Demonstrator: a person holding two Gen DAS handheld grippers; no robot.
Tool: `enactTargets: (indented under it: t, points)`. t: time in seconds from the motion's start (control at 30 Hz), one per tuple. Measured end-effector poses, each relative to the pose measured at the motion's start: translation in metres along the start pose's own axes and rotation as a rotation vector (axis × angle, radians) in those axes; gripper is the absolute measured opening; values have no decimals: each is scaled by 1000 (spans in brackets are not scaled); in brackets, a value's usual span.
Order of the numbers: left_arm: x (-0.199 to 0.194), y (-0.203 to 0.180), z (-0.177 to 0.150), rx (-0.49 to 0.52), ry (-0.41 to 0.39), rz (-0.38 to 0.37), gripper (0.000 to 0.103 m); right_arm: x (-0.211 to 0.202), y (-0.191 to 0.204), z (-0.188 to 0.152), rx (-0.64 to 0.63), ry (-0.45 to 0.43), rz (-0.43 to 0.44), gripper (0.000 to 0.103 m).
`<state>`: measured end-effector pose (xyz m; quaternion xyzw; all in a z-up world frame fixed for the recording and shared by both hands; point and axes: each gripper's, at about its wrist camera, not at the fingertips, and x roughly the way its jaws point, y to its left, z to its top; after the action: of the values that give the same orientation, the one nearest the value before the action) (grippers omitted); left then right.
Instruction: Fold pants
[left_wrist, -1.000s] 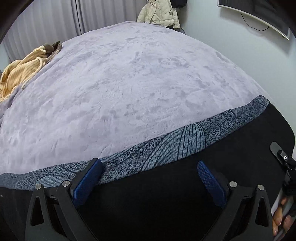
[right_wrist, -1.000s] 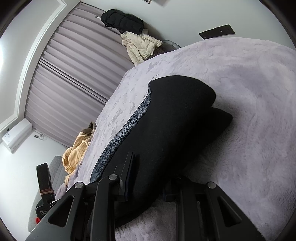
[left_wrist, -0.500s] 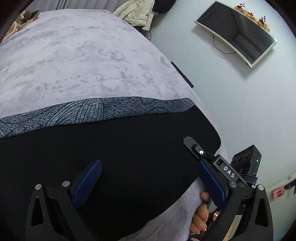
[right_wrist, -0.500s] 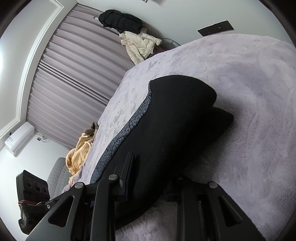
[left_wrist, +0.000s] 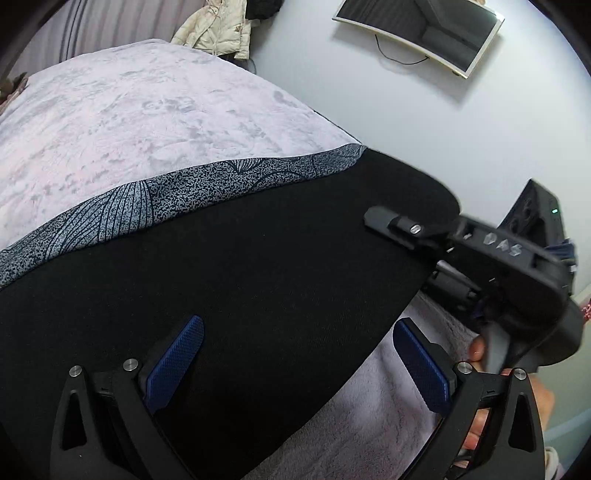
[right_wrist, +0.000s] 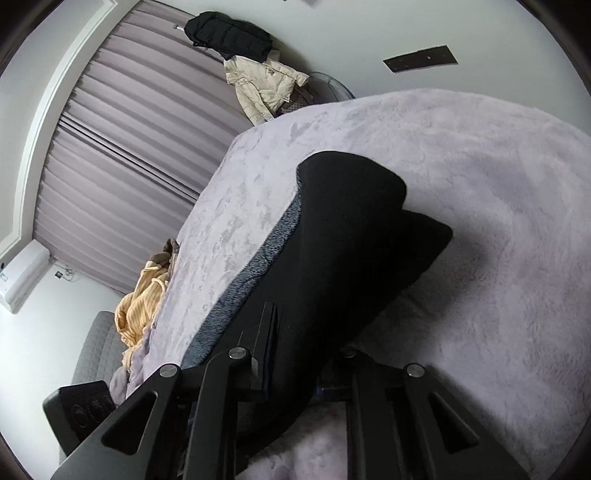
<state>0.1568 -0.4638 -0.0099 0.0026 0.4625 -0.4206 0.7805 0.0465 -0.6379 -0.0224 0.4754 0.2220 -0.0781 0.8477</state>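
Black pants with a grey leaf-patterned side band lie flat on a lilac plush bedspread. My left gripper is open just above the pants' near edge, its blue pads spread wide. My right gripper shows in the left wrist view, clamped on the pants' right edge. In the right wrist view the pants run away from the right gripper, whose jaws are shut on the black fabric with a folded layer on top.
A cream jacket and black bag hang by grey curtains. A yellow garment lies at the bed's far edge. A curved monitor is on the wall. A black speaker stands beside the bed.
The left gripper has swung right and drawn back toward the pants' near edge, bringing the right gripper into its view. The right gripper has stayed clamped on the pants.
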Motion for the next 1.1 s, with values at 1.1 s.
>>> enactTargets:
  t: [1.1]
  points:
    - [-212,219,-140,-251,-185,476,103,77,255,-333,-1689,77,-603,41]
